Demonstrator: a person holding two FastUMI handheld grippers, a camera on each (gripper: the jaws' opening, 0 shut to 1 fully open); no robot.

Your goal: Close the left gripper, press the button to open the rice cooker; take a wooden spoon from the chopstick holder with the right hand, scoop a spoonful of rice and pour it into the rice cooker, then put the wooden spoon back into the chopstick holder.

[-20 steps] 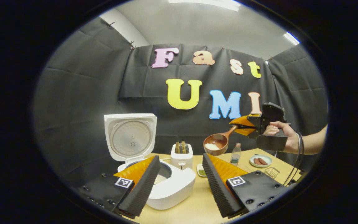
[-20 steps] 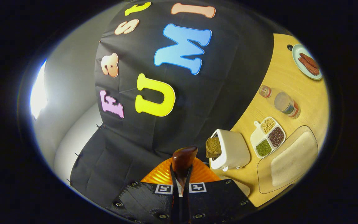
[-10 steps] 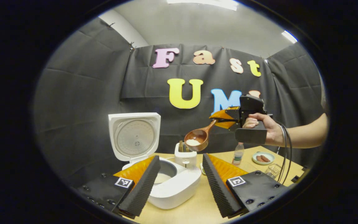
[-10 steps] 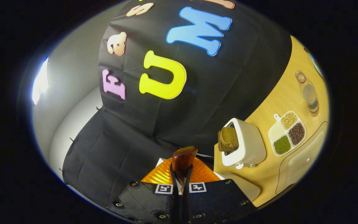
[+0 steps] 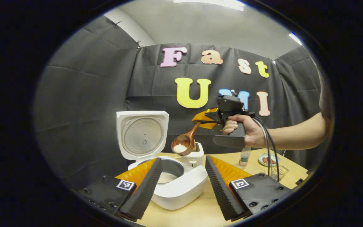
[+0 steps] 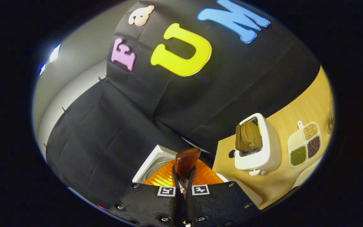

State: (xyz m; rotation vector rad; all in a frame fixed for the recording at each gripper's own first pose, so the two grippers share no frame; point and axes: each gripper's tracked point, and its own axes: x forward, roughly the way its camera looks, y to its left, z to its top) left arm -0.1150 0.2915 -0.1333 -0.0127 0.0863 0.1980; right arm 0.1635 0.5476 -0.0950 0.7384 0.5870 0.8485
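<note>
Left gripper view: hand w/ forearm level holds right gripper, jaws pinching spoon handle; bowl carries rice, above cooker rim, lid up. Left gripper jaws spread, low before cooker. Right gripper view adds toaster w/ bread and bean tray beyond cooker.

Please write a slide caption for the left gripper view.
Right gripper holds wooden spoon of rice above the open rice cooker.

White rice cooker — reddish-brown wooden spoon, white rice — pale wooden table.
</note>
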